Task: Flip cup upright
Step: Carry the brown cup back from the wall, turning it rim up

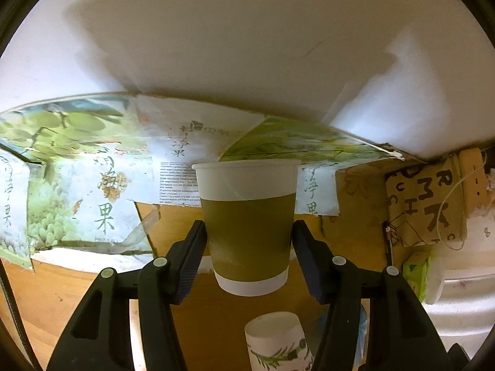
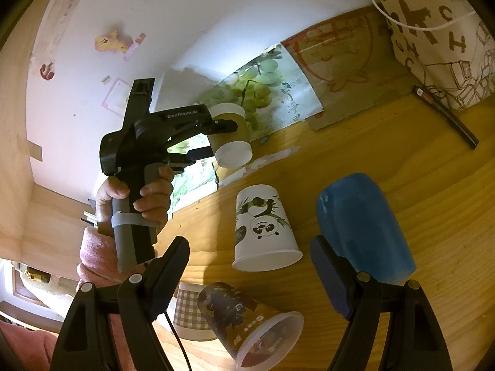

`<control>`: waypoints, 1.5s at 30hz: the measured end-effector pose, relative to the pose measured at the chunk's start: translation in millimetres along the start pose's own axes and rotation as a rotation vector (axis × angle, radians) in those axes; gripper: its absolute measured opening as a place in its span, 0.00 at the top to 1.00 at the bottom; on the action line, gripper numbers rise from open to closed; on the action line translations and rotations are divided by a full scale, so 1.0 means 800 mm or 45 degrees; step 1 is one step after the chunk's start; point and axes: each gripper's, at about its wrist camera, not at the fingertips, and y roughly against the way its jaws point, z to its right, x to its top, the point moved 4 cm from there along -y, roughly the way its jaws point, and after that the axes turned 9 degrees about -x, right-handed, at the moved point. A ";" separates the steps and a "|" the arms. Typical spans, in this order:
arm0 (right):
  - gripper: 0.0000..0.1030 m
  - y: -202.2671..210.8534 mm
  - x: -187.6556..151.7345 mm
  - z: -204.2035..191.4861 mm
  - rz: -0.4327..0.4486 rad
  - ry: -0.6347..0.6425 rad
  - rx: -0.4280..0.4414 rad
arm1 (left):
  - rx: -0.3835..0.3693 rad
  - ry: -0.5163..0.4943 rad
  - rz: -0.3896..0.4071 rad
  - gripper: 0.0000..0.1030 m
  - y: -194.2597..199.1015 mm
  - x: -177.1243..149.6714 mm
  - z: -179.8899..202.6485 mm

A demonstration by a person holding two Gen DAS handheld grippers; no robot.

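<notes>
My left gripper [image 1: 249,238] is shut on a green-and-white paper cup [image 1: 247,225] and holds it upright in the air, rim up, above the wooden table [image 2: 386,160]. The right wrist view shows the same cup [image 2: 230,136] held in the left gripper [image 2: 216,139] above the table. My right gripper [image 2: 250,266] is open and empty, low over the table. A panda cup [image 2: 263,228] stands upside down between its fingers, farther off. A blue cup [image 2: 362,222] stands upside down by the right finger. A dark printed cup [image 2: 250,321] lies tilted near the front.
A checked cup [image 2: 188,312] stands at the front left. A leaf-print cup [image 1: 278,343] sits below the held cup. Grape-print cardboard [image 1: 77,170] leans on the white wall. A lettered paper bag [image 2: 433,40] and a black pen [image 2: 448,117] lie at the back right.
</notes>
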 end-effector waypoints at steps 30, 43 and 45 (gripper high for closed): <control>0.21 0.091 -0.053 -0.066 0.180 0.110 0.063 | 0.118 -0.145 0.124 0.41 0.174 -0.117 0.014; 0.21 0.141 -0.128 -0.088 0.273 0.124 0.031 | 0.141 -0.220 0.139 0.41 0.239 -0.219 0.014; 0.21 0.151 -0.144 -0.089 0.290 0.124 0.021 | 0.145 -0.232 0.141 0.41 0.247 -0.240 0.013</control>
